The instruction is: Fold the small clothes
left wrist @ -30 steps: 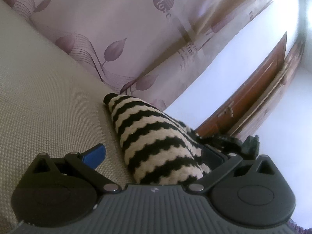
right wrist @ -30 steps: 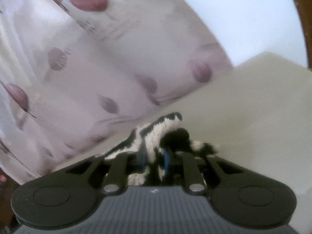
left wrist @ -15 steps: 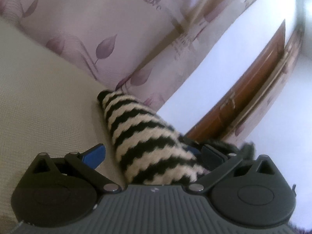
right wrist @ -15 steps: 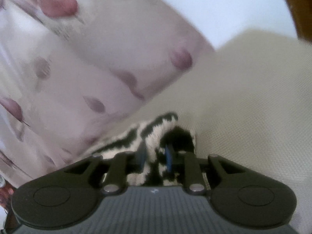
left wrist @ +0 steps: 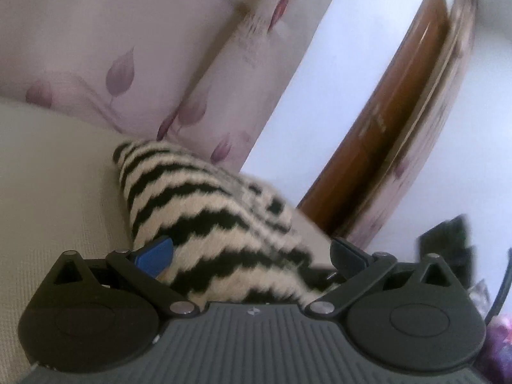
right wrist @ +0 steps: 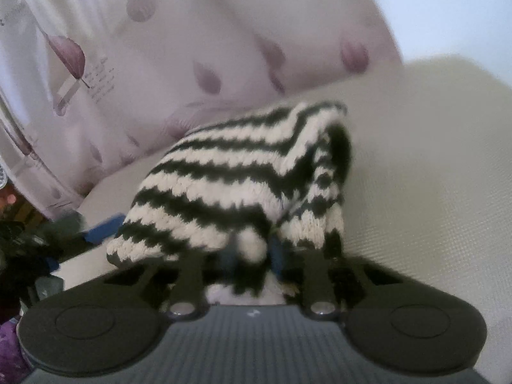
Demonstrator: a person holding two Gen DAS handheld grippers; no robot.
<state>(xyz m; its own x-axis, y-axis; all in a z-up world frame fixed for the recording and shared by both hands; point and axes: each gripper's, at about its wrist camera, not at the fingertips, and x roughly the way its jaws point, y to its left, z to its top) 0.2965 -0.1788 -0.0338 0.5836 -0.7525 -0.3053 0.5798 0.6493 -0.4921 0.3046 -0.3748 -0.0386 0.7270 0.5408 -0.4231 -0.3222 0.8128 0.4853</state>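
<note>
A black-and-cream striped knit garment (left wrist: 204, 211) (right wrist: 230, 172) lies bunched on a beige cushion (left wrist: 57, 198) (right wrist: 432, 166). My left gripper (left wrist: 252, 251) stands wide open with the knit lying between its fingers. Its blue pad (left wrist: 155, 254) is at the knit's left edge, and the other finger (left wrist: 348, 251) stands clear of the cloth. My right gripper (right wrist: 256, 254) is closing its narrow jaws on a pinched fold of the knit, which drapes up and over in front of it. The left gripper's blue pad (right wrist: 104, 228) shows at the knit's far left end.
A pale curtain with purple leaves (left wrist: 134, 64) (right wrist: 160, 64) hangs right behind the cushion. A brown wooden door frame (left wrist: 400, 121) and a white wall (left wrist: 320, 89) stand to the right. Dark clutter (right wrist: 25, 249) lies beyond the cushion's left end.
The right gripper has sunk toward the cushion and the knit now spreads wider before it. The left gripper has shifted and rolled, and its blue pad now meets the knit's edge.
</note>
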